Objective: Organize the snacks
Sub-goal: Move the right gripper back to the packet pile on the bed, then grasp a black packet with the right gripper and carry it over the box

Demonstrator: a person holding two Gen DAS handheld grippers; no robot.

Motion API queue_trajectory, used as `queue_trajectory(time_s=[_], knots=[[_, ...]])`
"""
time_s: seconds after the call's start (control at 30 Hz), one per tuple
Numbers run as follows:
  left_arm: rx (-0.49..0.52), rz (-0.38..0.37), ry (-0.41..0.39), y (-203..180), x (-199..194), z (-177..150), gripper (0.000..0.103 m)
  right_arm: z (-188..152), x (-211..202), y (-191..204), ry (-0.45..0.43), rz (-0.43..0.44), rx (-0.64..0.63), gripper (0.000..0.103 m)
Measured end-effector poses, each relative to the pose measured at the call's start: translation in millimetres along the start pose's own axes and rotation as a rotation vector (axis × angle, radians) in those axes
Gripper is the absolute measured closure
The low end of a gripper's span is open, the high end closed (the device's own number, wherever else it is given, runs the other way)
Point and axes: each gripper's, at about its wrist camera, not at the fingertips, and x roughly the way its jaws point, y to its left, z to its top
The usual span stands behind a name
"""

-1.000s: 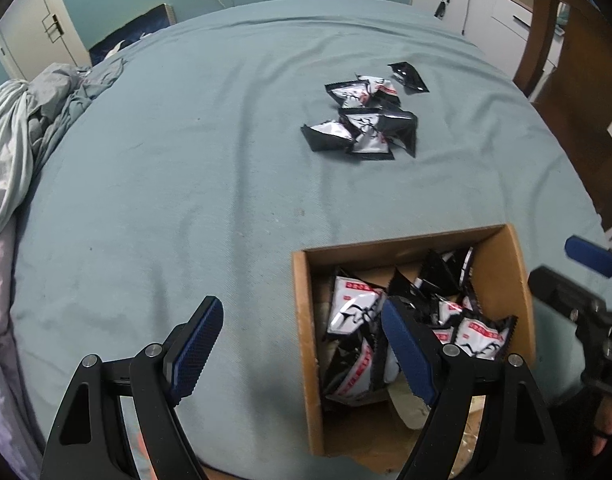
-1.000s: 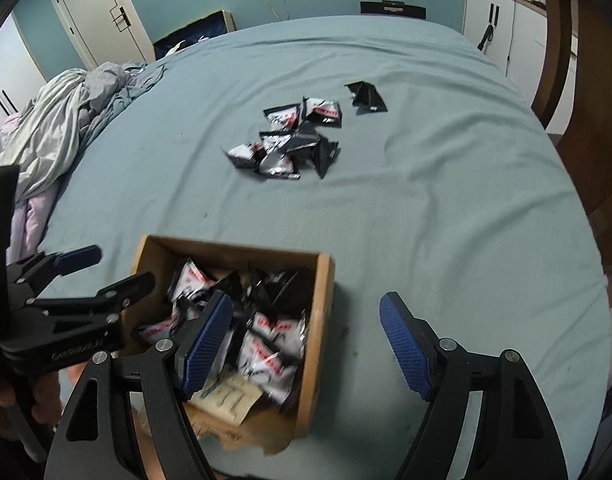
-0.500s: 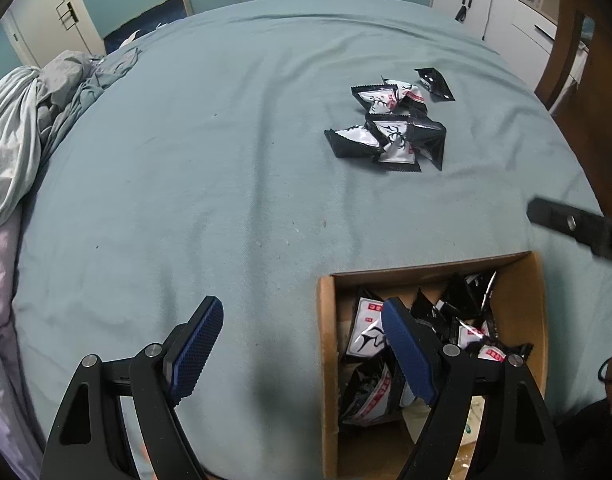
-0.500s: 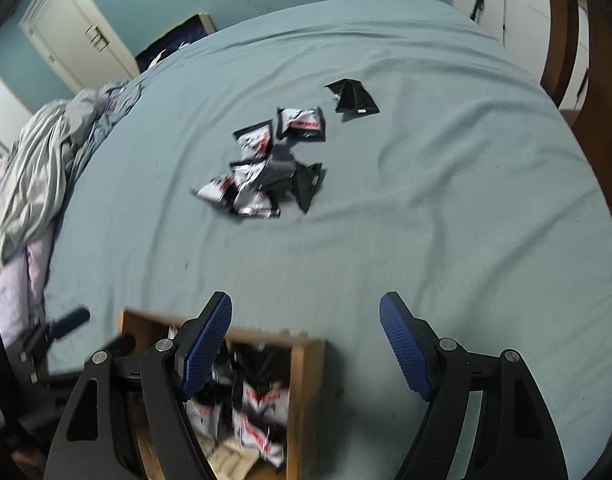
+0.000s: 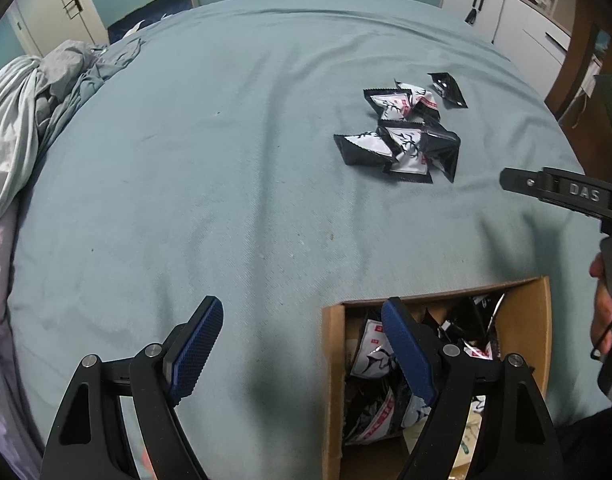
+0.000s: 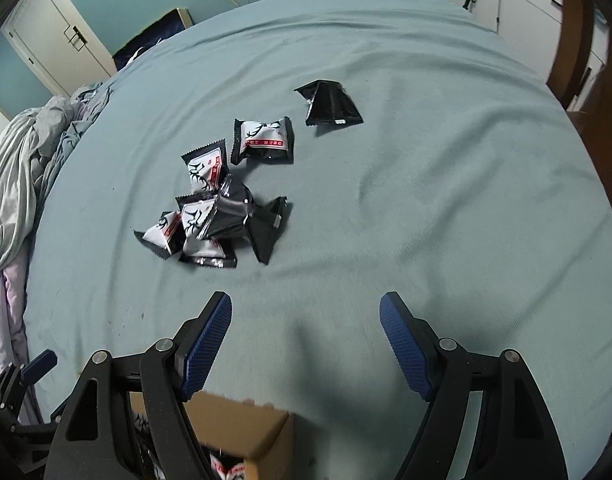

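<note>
Both grippers, left gripper (image 5: 302, 344) and right gripper (image 6: 306, 340), have jaws apart, empty. Snack packets (image 6: 222, 208) lie mid-bed (image 6: 446, 200), clear sheet around; cardboard box (image 5: 332, 380) is cut off at the frame's bottom.

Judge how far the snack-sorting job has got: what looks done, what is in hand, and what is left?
Done: the cardboard box already holds several packets. In hand: nothing; the left gripper and right gripper are both open and empty, the right one facing the loose snack packets. Left: that cluster, plus one black packet lying apart, remain on the blue bedsheet.
</note>
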Motion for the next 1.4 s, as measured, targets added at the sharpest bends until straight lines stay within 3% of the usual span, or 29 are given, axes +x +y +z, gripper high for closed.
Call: queue_trajectory(time_s=[0.43,0.83,0.87,0.9,0.93,1.1,1.4], knots=[[-0.056,-0.064,0.029,9,9,10,0.020,40,63,26,0.038,0.002,-0.109,0.027],[-0.073,-0.084,0.040,10,15,13,0.019,64,92,37,0.005,0.014,-0.149,0.027],[-0.074,-0.085,0.040,10,15,13,0.019,63,92,36,0.000,0.018,-0.147,0.029],[-0.075,-0.085,0.040,9,15,13,0.019,63,92,34,-0.002,0.030,-0.142,0.044],[-0.074,-0.084,0.039,10,15,13,0.019,62,95,30,0.009,0.057,-0.127,0.068],[-0.082,-0.071,0.016,11,13,14,0.019,59,89,18,0.007,0.077,-0.082,0.070],[-0.075,-0.034,-0.018,15,8,13,0.020,31,25,15,-0.059,0.121,-0.030,0.070]])
